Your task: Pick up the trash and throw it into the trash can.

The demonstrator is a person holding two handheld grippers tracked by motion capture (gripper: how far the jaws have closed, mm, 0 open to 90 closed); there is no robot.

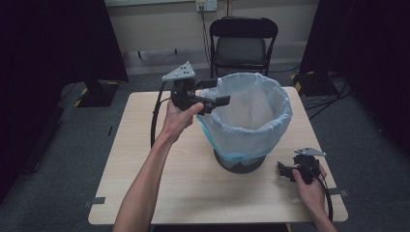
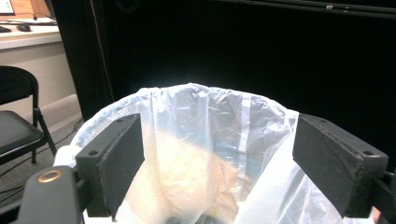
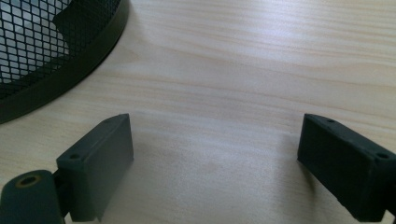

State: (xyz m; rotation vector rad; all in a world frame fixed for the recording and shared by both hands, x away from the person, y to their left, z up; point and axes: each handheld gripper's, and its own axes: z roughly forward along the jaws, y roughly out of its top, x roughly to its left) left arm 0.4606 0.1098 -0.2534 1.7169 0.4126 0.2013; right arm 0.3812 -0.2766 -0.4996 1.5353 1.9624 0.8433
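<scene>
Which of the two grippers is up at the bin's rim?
The left gripper, raised at the bag-lined bin, jaws open. The right gripper sits low on the table.

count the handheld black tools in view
2. The left black two-jaw tool is raised at the bag-lined mesh bin's near-left rim; the right black tool rests low on the wooden table.

Black folding chair [image 1: 243,46] beyond the wooden table [image 1: 145,159], well apart.
</scene>
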